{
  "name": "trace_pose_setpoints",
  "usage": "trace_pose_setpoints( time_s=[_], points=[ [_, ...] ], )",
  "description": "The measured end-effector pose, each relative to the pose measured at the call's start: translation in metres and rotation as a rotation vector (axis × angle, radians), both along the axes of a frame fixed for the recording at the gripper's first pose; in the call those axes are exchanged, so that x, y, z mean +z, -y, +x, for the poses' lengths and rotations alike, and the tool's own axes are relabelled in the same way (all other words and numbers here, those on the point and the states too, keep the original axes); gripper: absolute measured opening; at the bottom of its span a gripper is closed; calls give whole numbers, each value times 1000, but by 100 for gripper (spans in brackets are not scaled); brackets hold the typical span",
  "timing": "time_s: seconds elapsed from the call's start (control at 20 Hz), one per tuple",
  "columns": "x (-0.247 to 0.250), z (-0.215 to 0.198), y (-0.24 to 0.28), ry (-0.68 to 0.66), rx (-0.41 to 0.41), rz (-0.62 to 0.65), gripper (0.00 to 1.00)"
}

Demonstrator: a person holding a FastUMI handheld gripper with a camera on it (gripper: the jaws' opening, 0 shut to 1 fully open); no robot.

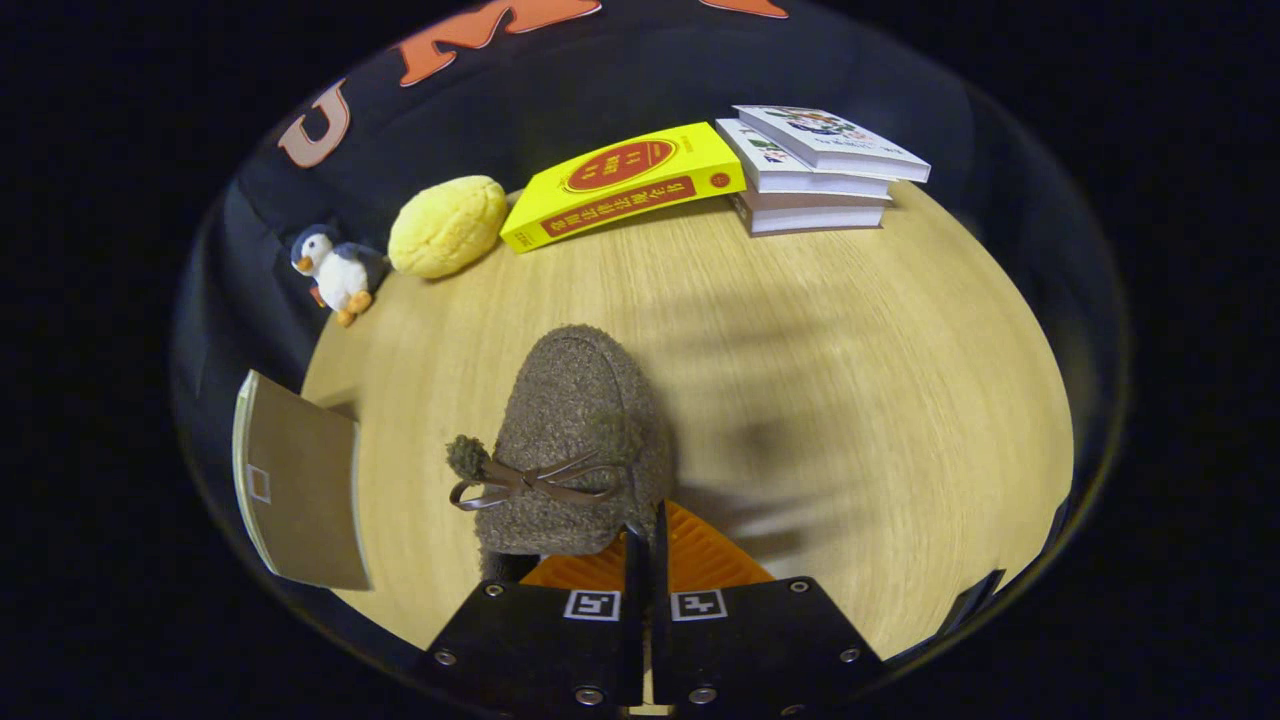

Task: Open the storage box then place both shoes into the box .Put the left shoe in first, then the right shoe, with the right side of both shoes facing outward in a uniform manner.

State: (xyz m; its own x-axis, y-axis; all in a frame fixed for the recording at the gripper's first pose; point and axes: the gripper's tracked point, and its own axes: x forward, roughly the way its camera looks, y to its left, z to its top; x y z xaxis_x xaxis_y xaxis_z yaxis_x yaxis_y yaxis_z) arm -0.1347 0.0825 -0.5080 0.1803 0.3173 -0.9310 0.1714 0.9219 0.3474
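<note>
Fingers [646, 545] of mine stand nearly closed, pinching the rear edge of the fuzzy brown shoe [580, 440], whose toe points ahead of my jaws over the wooden table [850, 380]. Left of my jaws stands a brown box flap [300, 480]. Far beyond lie a toy penguin [335, 272], yellow bun [447, 226], yellow book [625, 183] and stacked books [815, 170].
</note>
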Motion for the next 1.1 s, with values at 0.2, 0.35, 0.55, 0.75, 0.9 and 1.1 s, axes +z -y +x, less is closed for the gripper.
trace_pose_setpoints(
  time_s=[0.2, 0.35, 0.55, 0.75, 0.9, 1.1],
  points=[
    [57, 20, -39, 60, 39, 29, 4],
    [96, 30, -75, 69, 33, 83, 4],
    [147, 46, -127, 94, 41, 146, 4],
    [183, 57, -188, 115, 71, 187, 4],
    [198, 57, -237, 113, 94, 214, 4],
    [207, 51, -292, 92, 128, 239, 4]
  ],
)
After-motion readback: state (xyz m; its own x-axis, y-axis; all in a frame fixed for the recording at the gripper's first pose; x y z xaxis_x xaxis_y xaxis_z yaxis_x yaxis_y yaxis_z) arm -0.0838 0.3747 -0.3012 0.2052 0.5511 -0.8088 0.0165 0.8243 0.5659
